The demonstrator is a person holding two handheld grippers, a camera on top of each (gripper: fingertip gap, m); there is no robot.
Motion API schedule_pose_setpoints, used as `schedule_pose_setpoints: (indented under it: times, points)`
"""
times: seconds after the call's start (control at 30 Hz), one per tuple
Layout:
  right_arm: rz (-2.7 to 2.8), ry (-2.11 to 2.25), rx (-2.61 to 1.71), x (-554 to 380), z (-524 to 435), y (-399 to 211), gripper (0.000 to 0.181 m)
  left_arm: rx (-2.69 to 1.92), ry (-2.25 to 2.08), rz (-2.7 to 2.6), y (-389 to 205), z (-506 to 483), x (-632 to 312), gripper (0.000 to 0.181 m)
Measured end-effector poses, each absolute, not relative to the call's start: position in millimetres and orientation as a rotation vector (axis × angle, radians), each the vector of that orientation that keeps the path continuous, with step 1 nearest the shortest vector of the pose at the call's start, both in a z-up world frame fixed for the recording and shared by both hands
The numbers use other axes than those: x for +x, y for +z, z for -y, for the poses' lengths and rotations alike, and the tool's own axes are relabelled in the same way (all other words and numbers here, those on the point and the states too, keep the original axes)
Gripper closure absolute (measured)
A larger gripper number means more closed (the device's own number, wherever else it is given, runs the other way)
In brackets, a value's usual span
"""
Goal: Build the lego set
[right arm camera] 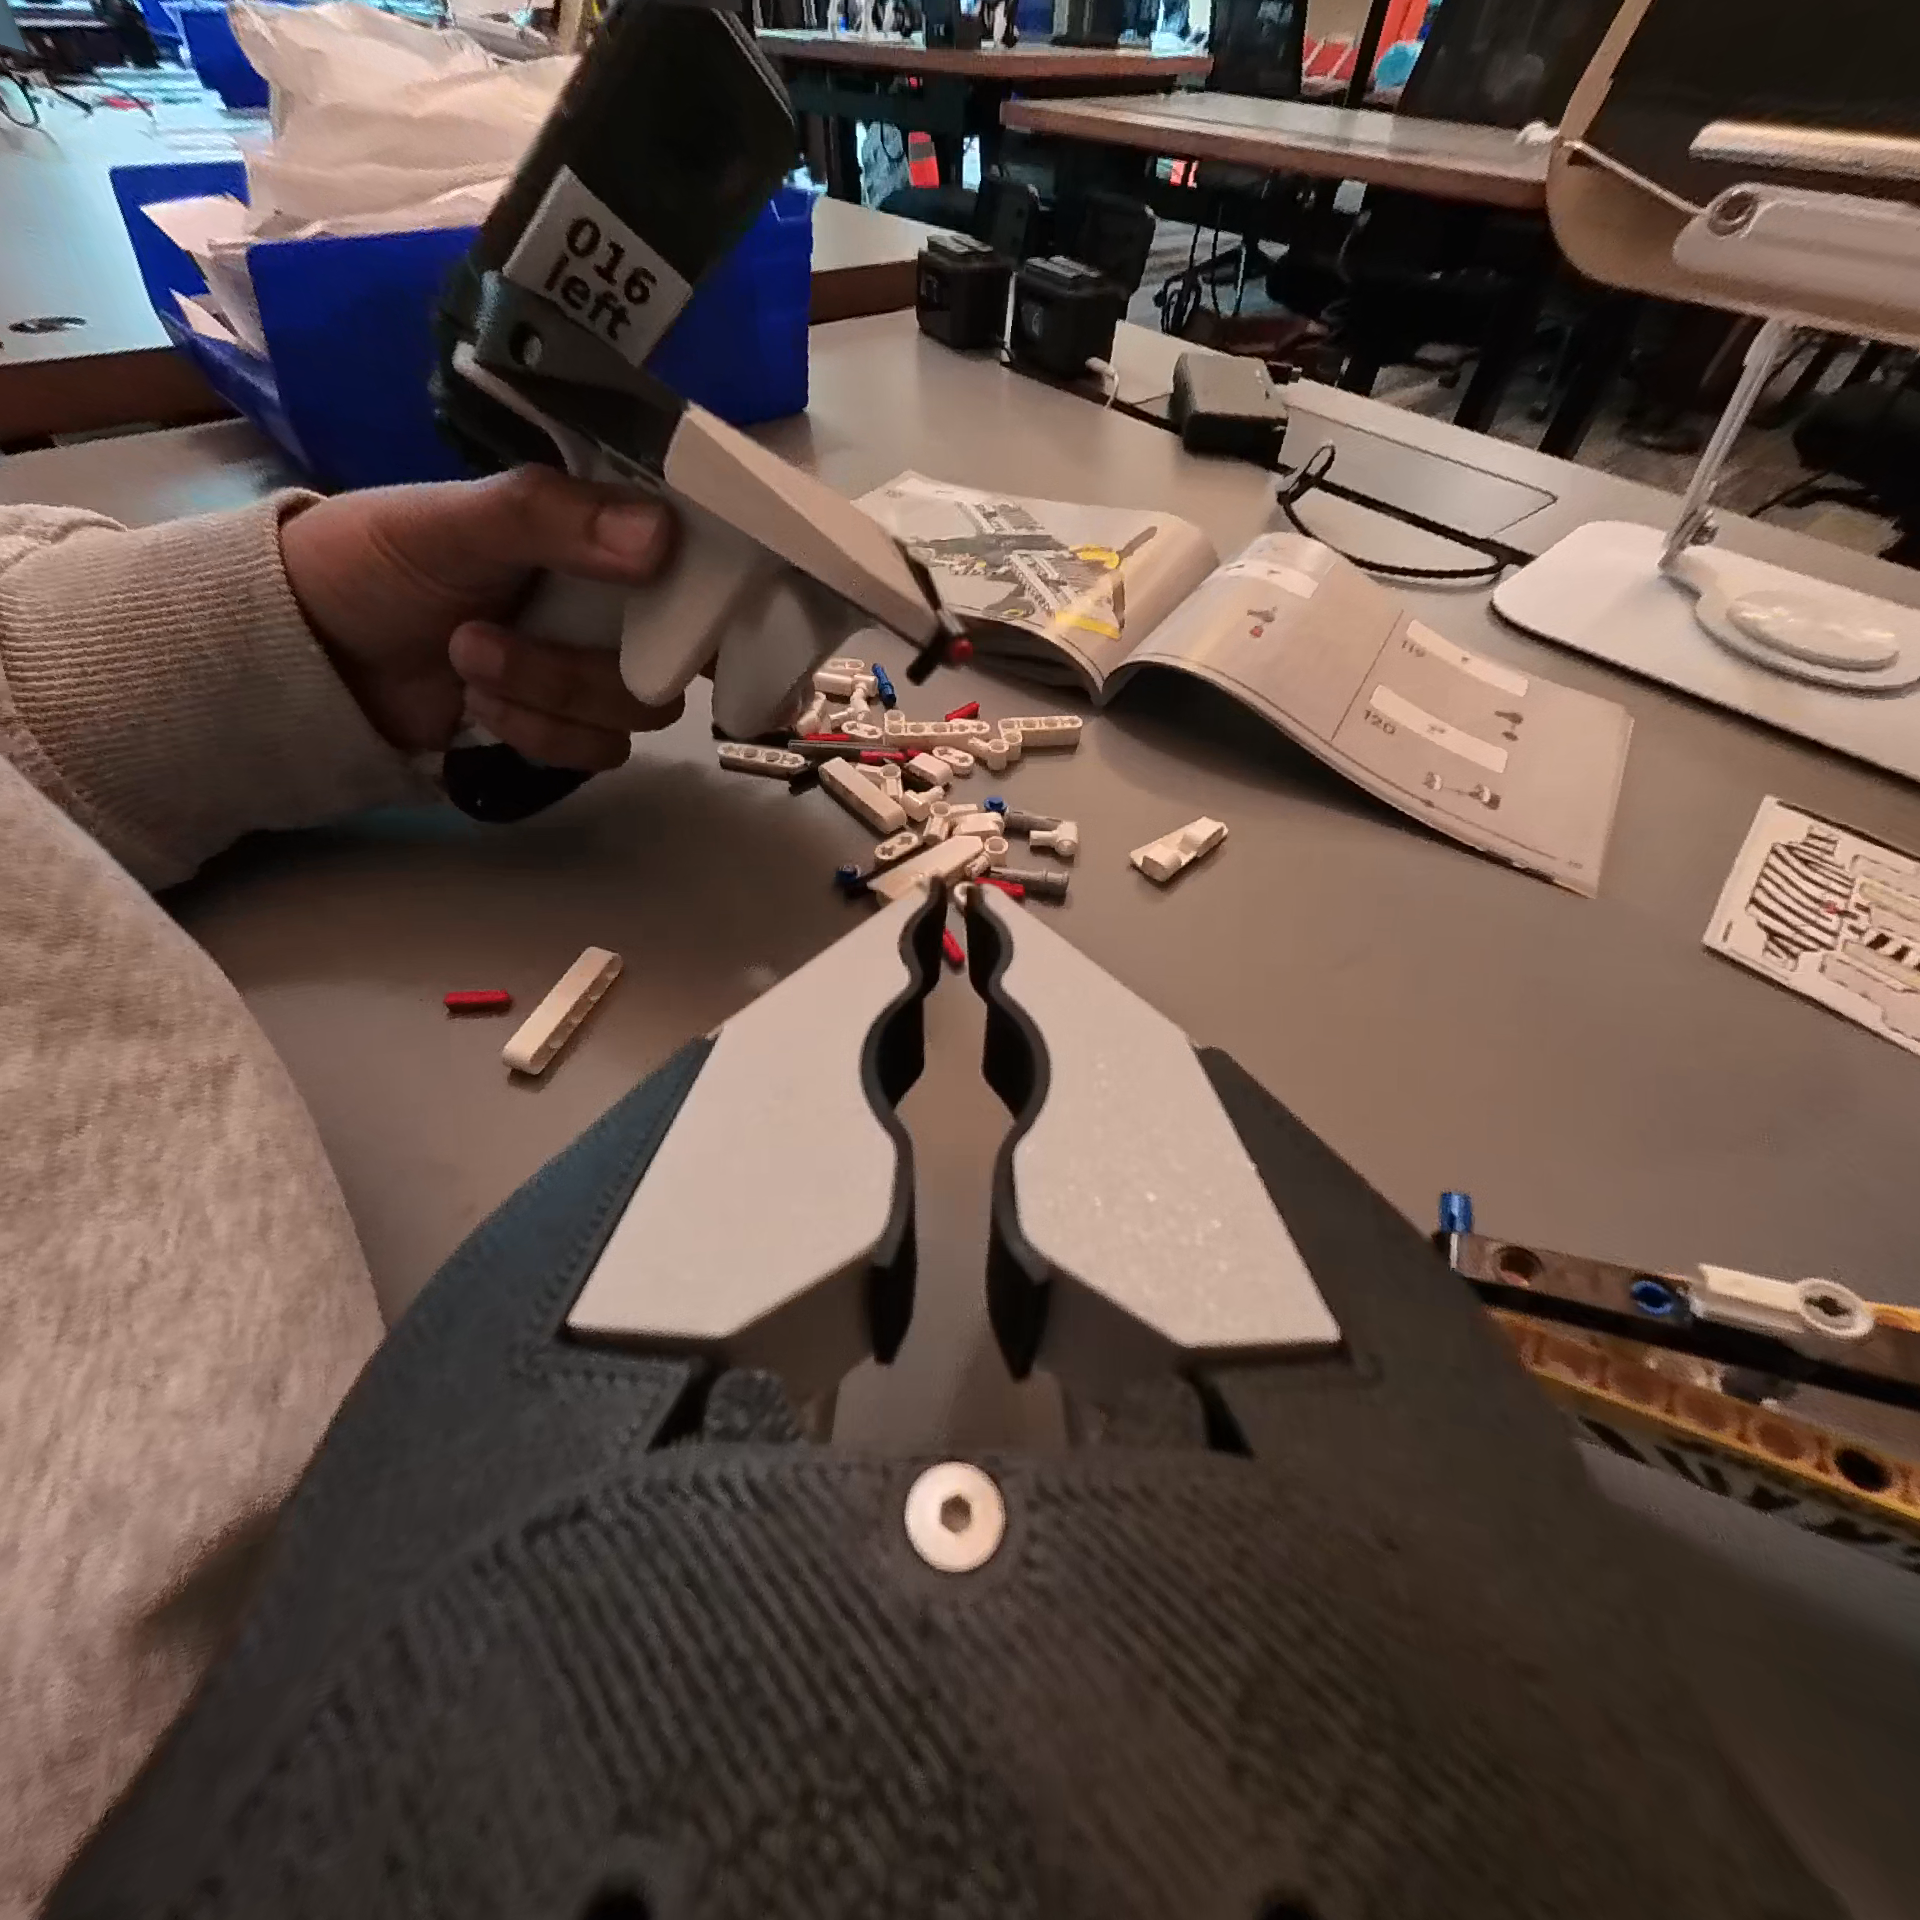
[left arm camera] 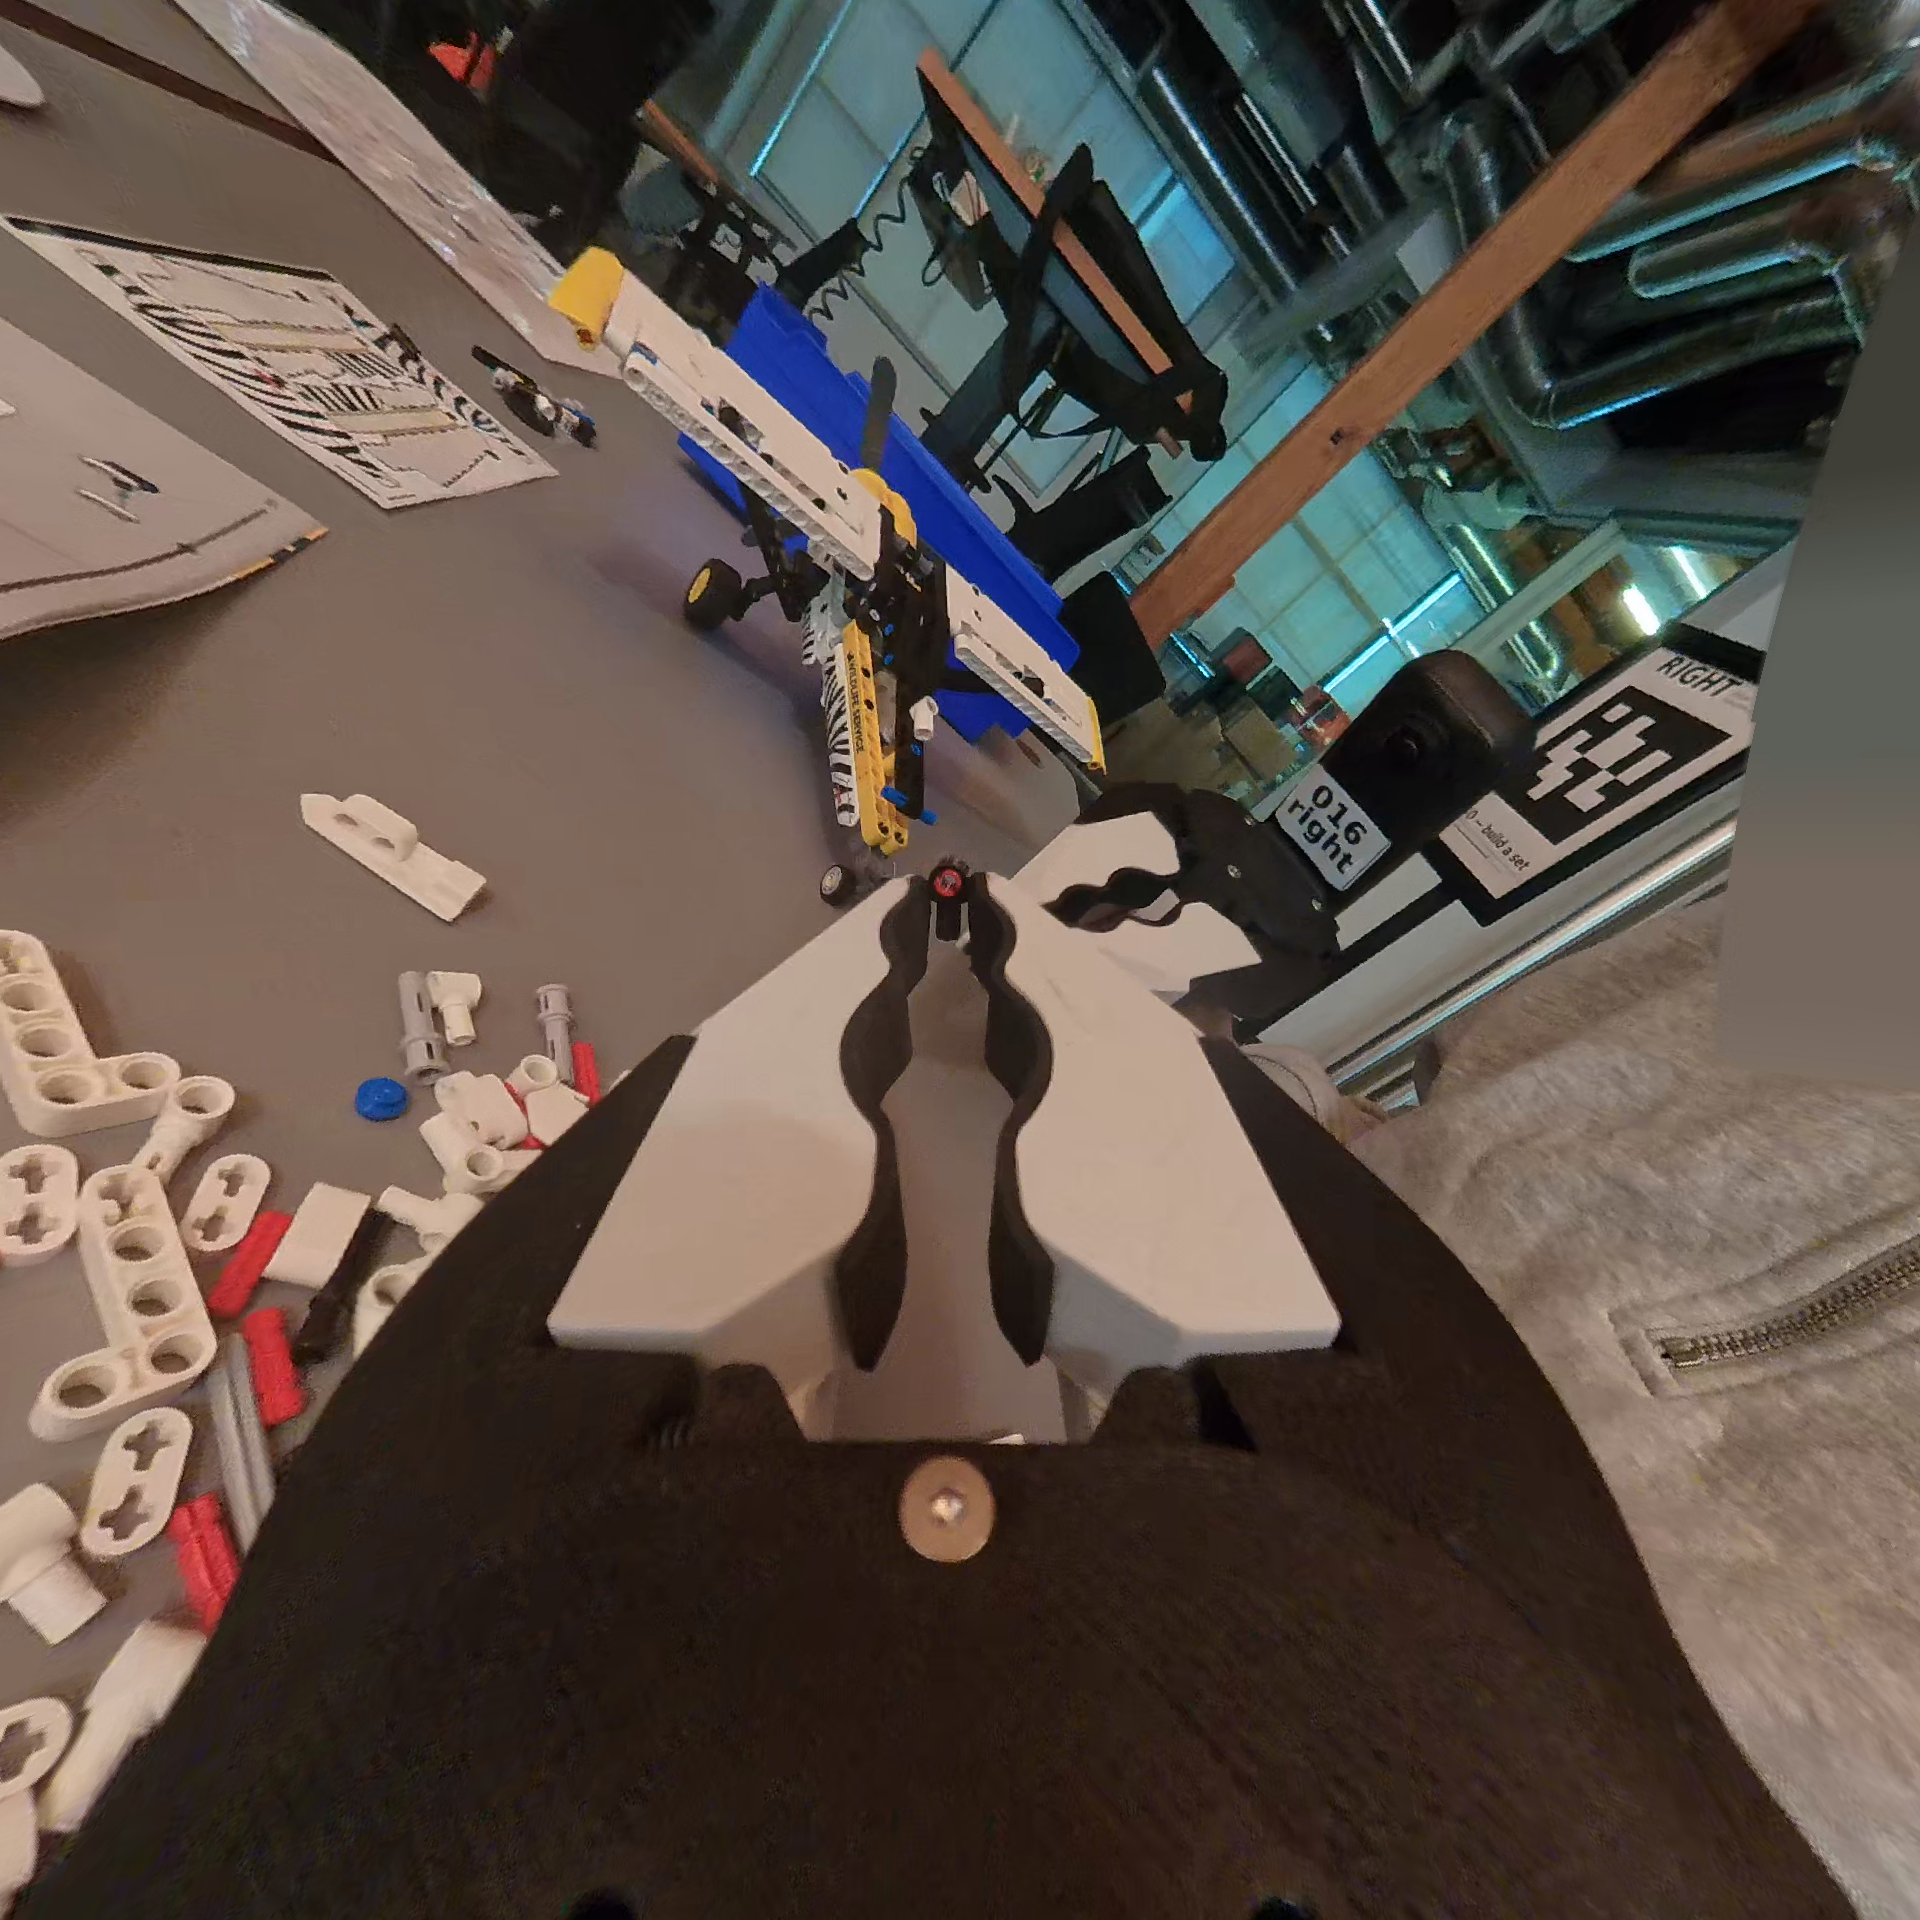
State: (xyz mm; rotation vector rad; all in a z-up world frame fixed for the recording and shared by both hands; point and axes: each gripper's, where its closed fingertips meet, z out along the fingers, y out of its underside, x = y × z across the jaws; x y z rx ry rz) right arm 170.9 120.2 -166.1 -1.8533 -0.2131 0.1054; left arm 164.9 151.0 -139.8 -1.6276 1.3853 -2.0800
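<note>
A grey worktable (right arm camera: 1351, 1039) in a workshop carried an open instruction booklet (right arm camera: 1299, 665), a blue bin (right arm camera: 343, 343) and a scatter of loose pieces (right arm camera: 935, 790). The left gripper (left arm camera: 948, 902) was raised off the table, its fingers clamped on a small black pin with a red end (left arm camera: 947, 884). In its own view the part-built plane model (left arm camera: 873, 623) stood at twelve o'clock, just beyond the tips, its yellow fuselage running lengthwise toward the gripper. The right gripper (right arm camera: 956, 902) had its fingers nearly together, apparently on nothing; a loose red pin (right arm camera: 951, 943) lay on the table behind the slit. Part of the model's beams lay at that gripper's four o'clock. Judging by this, the left was the nearer to seat the pin
</note>
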Motion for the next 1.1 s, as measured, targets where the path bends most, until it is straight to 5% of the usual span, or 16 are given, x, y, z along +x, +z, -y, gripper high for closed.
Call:
schedule_pose_setpoints:
  times: [0.63,1.1]
  points:
    - [0.214,0.104,-1.875,171.4,-120.7,-169.5,0.175,-1.661,-2.035,-1.368,-146.1,-159.3,166.6,0.176]
    - [0.216,0.112,-1.840,170.9,-118.0,-164.2,0.176,-2.040,-1.258,-1.623,-206.0,-213.2,162.6,0.176]
